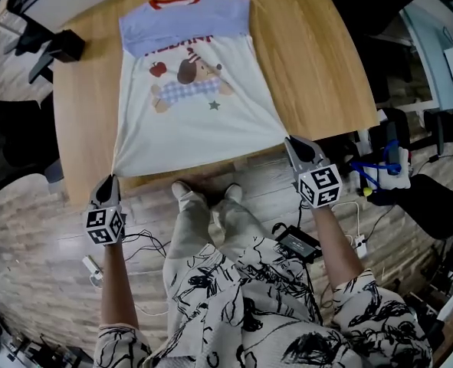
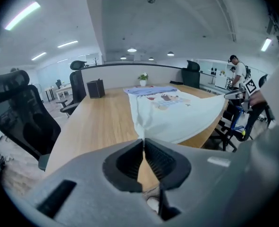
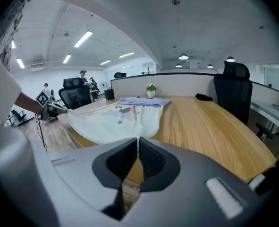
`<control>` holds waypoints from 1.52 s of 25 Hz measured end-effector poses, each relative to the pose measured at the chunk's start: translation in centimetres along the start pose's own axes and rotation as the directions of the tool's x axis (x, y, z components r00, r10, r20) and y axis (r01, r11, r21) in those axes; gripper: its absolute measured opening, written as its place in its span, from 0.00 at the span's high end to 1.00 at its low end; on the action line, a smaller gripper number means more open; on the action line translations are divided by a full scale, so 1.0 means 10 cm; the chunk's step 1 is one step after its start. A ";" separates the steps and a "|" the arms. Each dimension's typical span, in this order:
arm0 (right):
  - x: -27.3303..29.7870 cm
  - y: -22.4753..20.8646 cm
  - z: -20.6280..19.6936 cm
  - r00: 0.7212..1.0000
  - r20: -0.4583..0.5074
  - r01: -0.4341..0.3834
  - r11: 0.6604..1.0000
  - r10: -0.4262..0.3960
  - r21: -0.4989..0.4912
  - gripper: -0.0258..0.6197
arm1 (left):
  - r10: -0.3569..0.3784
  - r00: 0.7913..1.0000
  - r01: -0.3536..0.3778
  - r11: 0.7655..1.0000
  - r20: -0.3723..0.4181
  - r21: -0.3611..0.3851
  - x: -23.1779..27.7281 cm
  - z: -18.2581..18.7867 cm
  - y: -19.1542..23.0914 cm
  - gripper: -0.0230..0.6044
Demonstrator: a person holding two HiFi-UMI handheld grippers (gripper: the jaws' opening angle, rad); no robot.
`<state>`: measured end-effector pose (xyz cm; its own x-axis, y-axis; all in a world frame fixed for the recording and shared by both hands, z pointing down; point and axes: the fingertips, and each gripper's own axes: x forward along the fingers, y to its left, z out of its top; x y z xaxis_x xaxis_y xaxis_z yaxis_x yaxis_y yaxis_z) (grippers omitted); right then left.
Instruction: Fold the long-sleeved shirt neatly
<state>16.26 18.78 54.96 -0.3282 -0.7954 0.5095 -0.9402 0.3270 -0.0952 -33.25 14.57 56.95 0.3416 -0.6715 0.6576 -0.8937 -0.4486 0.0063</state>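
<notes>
A cream shirt (image 1: 192, 113) with a lilac yoke, red collar and a cartoon dog print lies flat on the wooden table (image 1: 310, 60), sleeves tucked out of sight. My left gripper (image 1: 113, 176) is shut on the shirt's near left hem corner (image 2: 140, 131). At the near right hem corner (image 3: 138, 135) my right gripper (image 1: 287, 139) is shut on the cloth too. Both corners are lifted off the table edge, and the hem stretches taut between them. In each gripper view the cloth runs straight into the closed pads.
Black office chairs stand left of the table (image 1: 46, 44) and at its far right (image 3: 233, 86). A small potted plant (image 2: 143, 79) and a black box (image 2: 96, 88) sit at the far end. Cables and a power brick (image 1: 297, 242) lie on the floor by the person's legs.
</notes>
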 end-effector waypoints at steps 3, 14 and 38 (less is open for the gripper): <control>-0.02 -0.05 0.27 0.999 0.047 0.008 1.000 -0.007 -0.014 0.92 | 0.016 0.999 -0.016 1.000 0.050 -0.011 -0.05 0.29 0.02 0.93; 0.05 -0.42 1.59 0.981 0.193 0.014 1.000 -0.016 0.012 0.92 | 0.008 0.974 -0.010 1.000 0.228 0.004 -0.20 1.92 0.29 0.93; 1.67 -1.41 3.48 0.970 0.188 0.156 0.988 -0.154 0.000 0.92 | -0.102 0.940 0.082 0.994 0.327 0.073 1.55 4.12 1.45 0.93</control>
<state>20.86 -16.82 35.07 -0.1912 -0.9176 0.3485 -0.9800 0.1986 -0.0145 -28.92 -26.63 36.17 0.5071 -0.7779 0.3712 -0.8388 -0.5444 0.0052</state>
